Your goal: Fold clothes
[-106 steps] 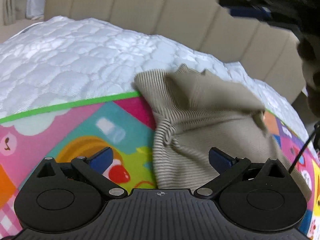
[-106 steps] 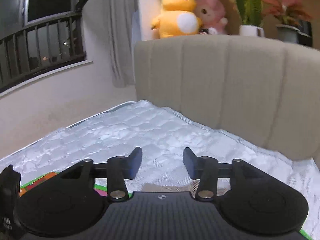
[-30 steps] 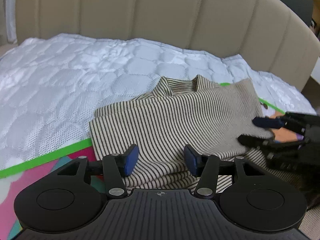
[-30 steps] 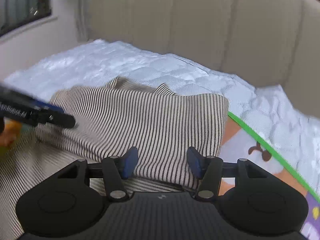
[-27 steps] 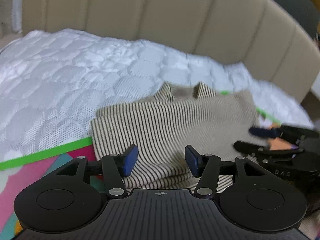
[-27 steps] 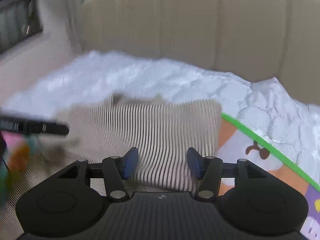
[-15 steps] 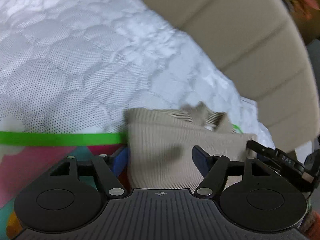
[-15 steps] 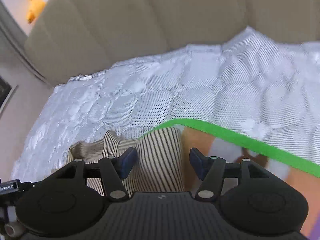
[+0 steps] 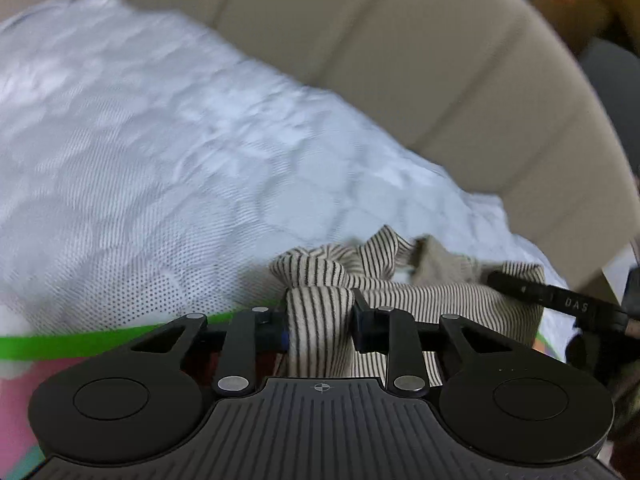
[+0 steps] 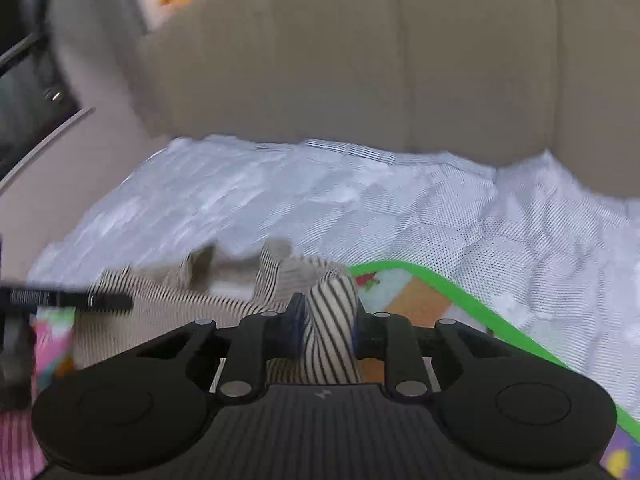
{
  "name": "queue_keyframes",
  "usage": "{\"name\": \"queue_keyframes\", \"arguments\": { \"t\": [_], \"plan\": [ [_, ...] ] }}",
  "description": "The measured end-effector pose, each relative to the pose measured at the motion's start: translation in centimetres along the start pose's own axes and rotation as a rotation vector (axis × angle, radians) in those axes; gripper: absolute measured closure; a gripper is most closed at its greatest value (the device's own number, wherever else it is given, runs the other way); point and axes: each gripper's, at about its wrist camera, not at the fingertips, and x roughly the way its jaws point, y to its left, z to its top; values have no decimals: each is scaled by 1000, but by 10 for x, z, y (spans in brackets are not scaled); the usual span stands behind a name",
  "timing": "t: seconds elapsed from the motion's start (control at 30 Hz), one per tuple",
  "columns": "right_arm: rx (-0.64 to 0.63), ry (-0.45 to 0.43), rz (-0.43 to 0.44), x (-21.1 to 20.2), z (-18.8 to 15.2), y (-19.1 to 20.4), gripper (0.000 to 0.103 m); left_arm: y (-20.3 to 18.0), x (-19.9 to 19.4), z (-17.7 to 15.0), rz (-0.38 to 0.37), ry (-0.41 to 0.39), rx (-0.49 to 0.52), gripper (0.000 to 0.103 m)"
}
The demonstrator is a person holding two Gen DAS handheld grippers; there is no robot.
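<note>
Left tongs (image 9: 320, 324): clamping a bunched fold of the striped garment (image 9: 400, 280).
Right tongs (image 10: 326, 326): pinching another fold.
Striped garment: stretching between both tongs, lying over the play mat (image 10: 420, 300) edge on the bed (image 9: 160, 160).

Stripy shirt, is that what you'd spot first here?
Yes: the stripy shirt stands out, bunched between the fingers of the left hand-held gripper and of the right hand-held gripper. It lies where the bright play mat meets the white quilted mattress, below a beige headboard.
</note>
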Motion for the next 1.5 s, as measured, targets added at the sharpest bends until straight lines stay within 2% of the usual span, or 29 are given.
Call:
{"name": "queue_keyframes", "arguments": {
  "t": [0.17, 0.37, 0.47, 0.57, 0.67, 0.83, 0.9, 0.97, 1.03, 1.07, 1.13, 1.17, 1.27, 1.37, 1.5],
  "plan": [
    [-69, 2, 24, -57, -31, 19, 86, -21, -50, -21, -72, 10, 90, 76],
    [-176, 56, 38, -86, -75, 38, 86, -20, -86, -70, -74, 115, 104, 81],
    [-224, 98, 41, -91, -97, 49, 86, -15, -96, -98, -47, 182, 111, 81],
    [-269, 150, 39, -90, -121, 60, 86, -6, -104, -117, -17, 224, 83, 81],
    [-331, 213, 23, -84, -148, 69, 87, 2, -112, -125, -2, 229, 36, 80],
    [-413, 214, -6, -97, -171, 70, 87, 6, -123, -117, -51, 200, -35, 71],
    [-376, 218, 5, -106, -169, 62, 83, 7, -130, -112, -102, 180, -61, 61],
    [-318, 227, 29, -112, -166, 51, 69, 6, -137, -105, -163, 160, -81, 47],
    [-297, 215, 30, -122, -167, 44, 57, 3, -145, -96, -208, 141, -86, 39],
    [-294, 207, 25, -126, -167, 41, 53, 2, -149, -92, -229, 132, -87, 30],
    [-260, 189, 17, -135, -164, 32, 49, 0, -159, -86, -267, 110, -91, 19],
    [-242, 180, 12, -140, -162, 28, 47, -1, -161, -84, -278, 100, -95, 17],
    [-68, 141, 63, -144, -150, 12, 39, -3, -157, -79, -259, 93, -117, 14],
    [112, 143, 119, -125, -141, 7, 37, -5, -136, -82, -168, 138, -108, 20],
    [140, 159, 91, -84, -142, 14, 36, -10, -101, -89, -41, 225, -67, 32]
  ]
}}
